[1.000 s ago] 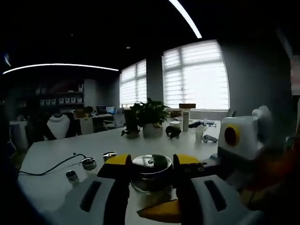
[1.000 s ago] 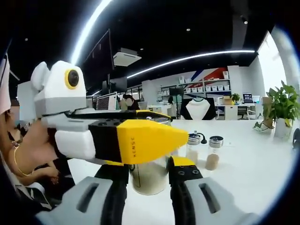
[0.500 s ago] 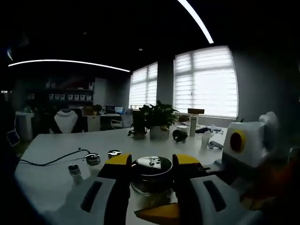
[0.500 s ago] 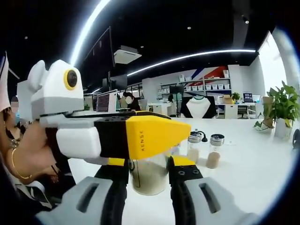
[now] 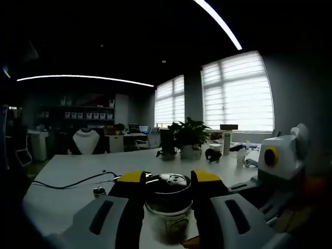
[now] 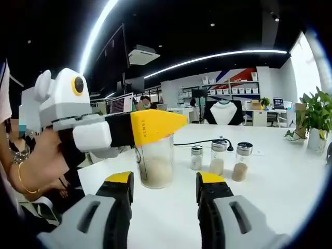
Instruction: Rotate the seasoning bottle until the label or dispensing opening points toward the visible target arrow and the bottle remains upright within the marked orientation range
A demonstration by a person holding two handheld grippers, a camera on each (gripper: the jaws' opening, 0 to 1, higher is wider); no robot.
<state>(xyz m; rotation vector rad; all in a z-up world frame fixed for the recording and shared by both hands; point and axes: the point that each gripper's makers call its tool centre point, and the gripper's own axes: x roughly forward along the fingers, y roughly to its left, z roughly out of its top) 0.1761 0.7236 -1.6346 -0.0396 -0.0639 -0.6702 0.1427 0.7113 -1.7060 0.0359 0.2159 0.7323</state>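
Dim office light seemingly hides the seasoning bottle label.

Small dark lettering, "KENSE", runs along the left tongs' yellow tip.

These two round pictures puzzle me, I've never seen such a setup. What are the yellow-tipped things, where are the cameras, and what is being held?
A person holds two handheld grippers, each carrying its own fisheye camera looking along its two jaws. In the left gripper view, the left gripper is closed around a seasoning bottle with a metal lid, on a white table. In the right gripper view, the right gripper stands open, and that bottle sits beyond its jaws. The left gripper reaches in from the left, in the person's hand. Three small shakers stand behind.
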